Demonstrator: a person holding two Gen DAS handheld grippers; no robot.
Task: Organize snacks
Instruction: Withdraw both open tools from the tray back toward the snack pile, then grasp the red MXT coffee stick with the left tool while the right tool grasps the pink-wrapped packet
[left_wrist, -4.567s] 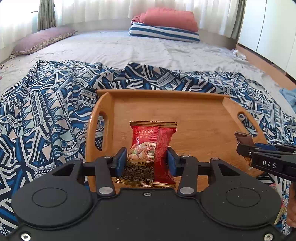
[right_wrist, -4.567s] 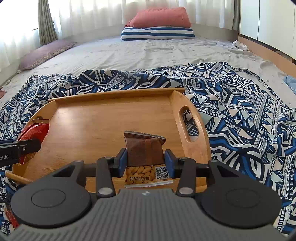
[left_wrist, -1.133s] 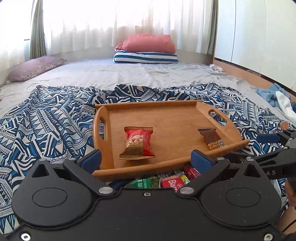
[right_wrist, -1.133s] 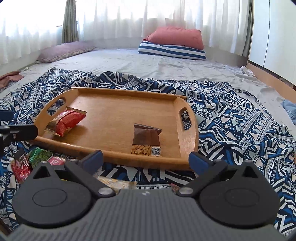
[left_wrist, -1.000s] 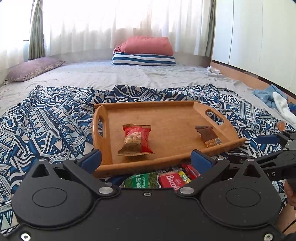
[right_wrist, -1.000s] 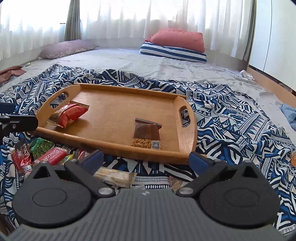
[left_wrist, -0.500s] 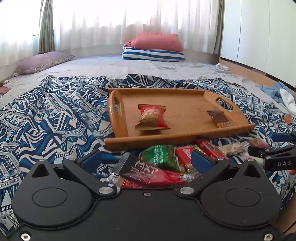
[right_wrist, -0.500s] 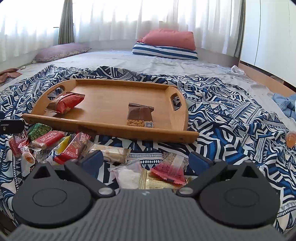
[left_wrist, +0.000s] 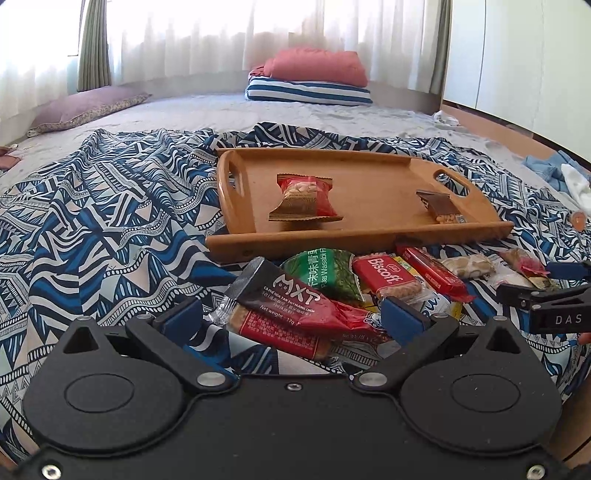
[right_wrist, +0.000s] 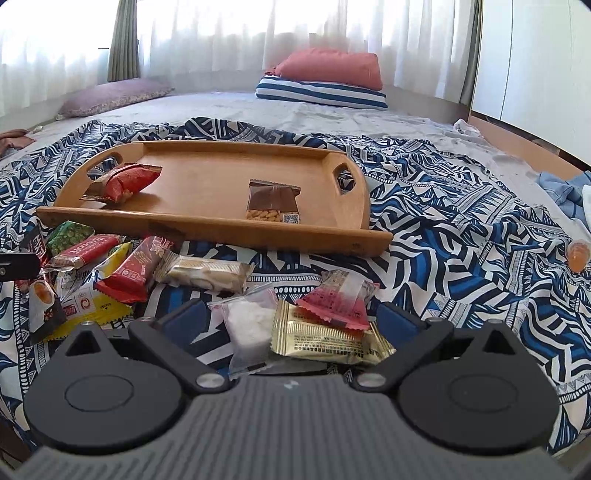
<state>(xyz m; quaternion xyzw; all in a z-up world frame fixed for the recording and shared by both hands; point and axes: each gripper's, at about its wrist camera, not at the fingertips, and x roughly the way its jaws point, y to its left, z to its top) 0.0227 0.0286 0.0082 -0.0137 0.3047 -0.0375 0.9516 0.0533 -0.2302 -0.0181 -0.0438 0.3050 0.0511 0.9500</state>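
A wooden tray (left_wrist: 373, 236) (right_wrist: 207, 223) lies on the patterned bedspread, with a red nut packet (left_wrist: 304, 197) (right_wrist: 123, 182) at its left and a brown peanut packet (left_wrist: 441, 208) (right_wrist: 273, 205) at its right. Several loose snacks lie in front of the tray. My left gripper (left_wrist: 293, 317) is open over a black-and-red MXT bar (left_wrist: 295, 299), beside a green wasabi pea bag (left_wrist: 325, 271) and a red Biscoff packet (left_wrist: 386, 277). My right gripper (right_wrist: 288, 321) is open around a gold packet (right_wrist: 325, 339), a pink-red packet (right_wrist: 340, 299) and a clear white pouch (right_wrist: 247, 325).
The blue-and-white bedspread (left_wrist: 110, 221) covers the near half of the grey bed. Pillows (right_wrist: 328, 79) are stacked at the far end, and a mauve pillow (left_wrist: 88, 107) lies far left. White wardrobes stand on the right. An orange jelly cup (right_wrist: 578, 254) and blue clothing (right_wrist: 561, 192) lie at right.
Both grippers let go of their packets on the tray, opened wide, and pulled back and down toward the loose snack pile in front of the tray.
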